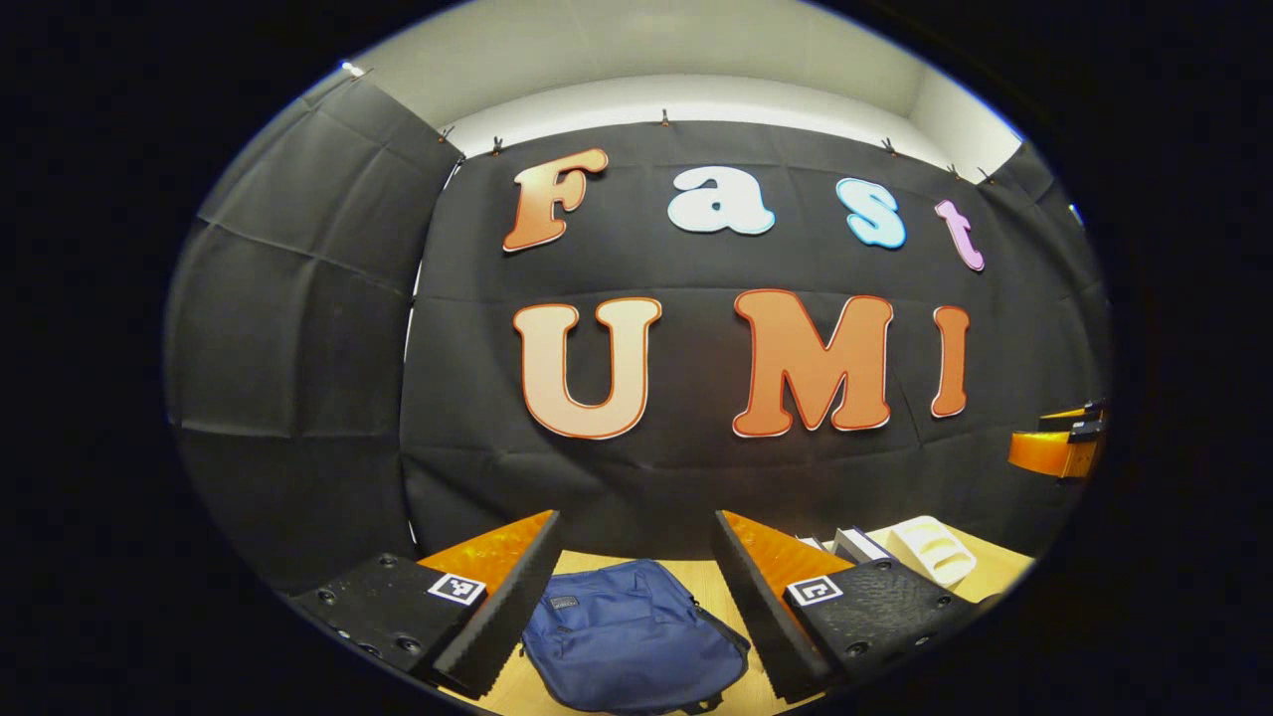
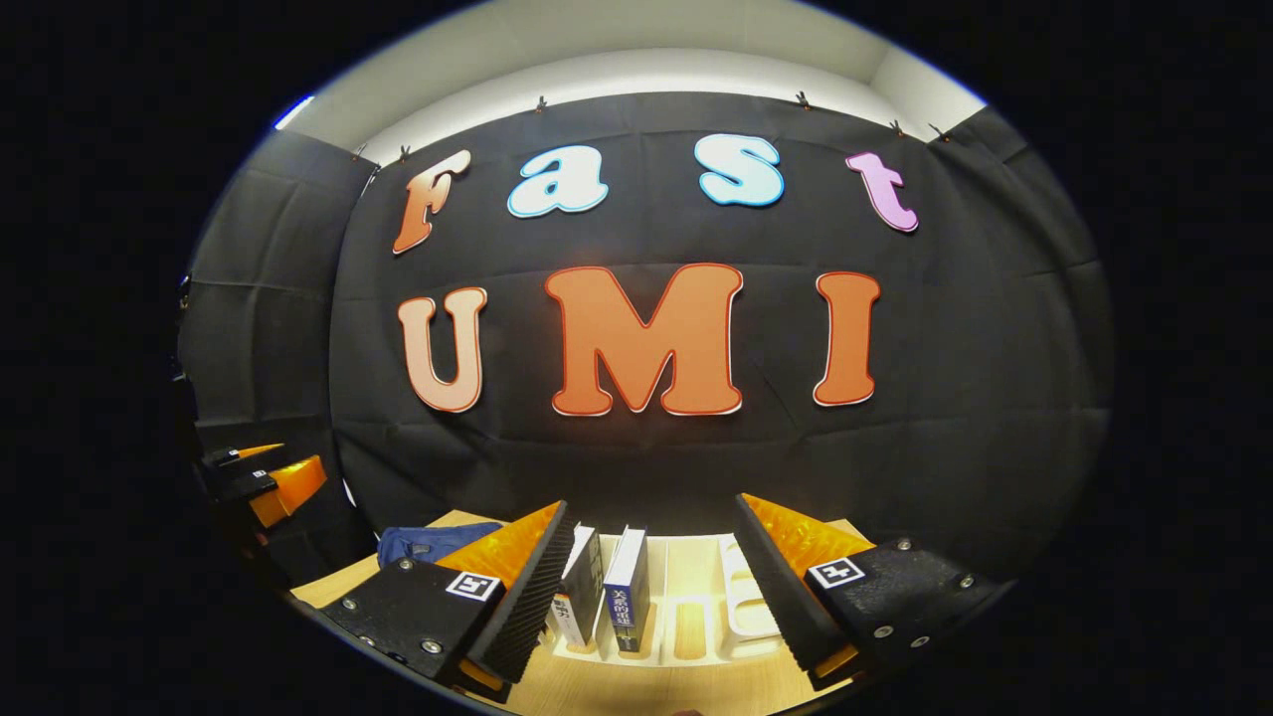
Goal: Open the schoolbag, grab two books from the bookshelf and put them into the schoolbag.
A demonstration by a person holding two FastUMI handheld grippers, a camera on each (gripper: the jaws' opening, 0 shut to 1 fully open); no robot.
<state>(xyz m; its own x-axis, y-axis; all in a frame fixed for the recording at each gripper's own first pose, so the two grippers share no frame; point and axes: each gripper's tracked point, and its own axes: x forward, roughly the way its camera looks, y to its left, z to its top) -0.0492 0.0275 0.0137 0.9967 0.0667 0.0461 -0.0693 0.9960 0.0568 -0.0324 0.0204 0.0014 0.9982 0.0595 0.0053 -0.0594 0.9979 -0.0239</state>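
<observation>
From my station I see the black cloth wall [image 1: 696, 477] taking most of both views, with a pale strip of ceiling at the top. Below it, along the bottom of each frame, lies the light wooden table [image 1: 597, 567].

In the left gripper view the blue schoolbag [image 1: 632, 636] lies flat on the table at the bottom centre, exactly in the gap between my left gripper [image 1: 636, 597] fingers. I cannot see an open mouth on the bag; its flap looks closed. The left gripper's two fingers stand wide apart and hold nothing. At the lower right of this frame I see the white bookshelf [image 1: 930, 549] with the books [image 1: 857, 545] beside its slots.

In the right gripper view the bookshelf [image 2: 696, 617] is at the bottom centre, a white rack with slots. Two books [image 2: 627, 587] stand upright in its left slots, just beside each other, near the inner edge of the left finger. The right gripper [image 2: 651, 587] has its fingers spread apart too, with nothing between them touching. A corner of the schoolbag [image 2: 433, 542] shows at the lower left, well apart from the rack.

At the left edge of this view I see the other gripper [image 2: 264, 477], small and far; whether its fingers are apart I cannot tell from here.
</observation>
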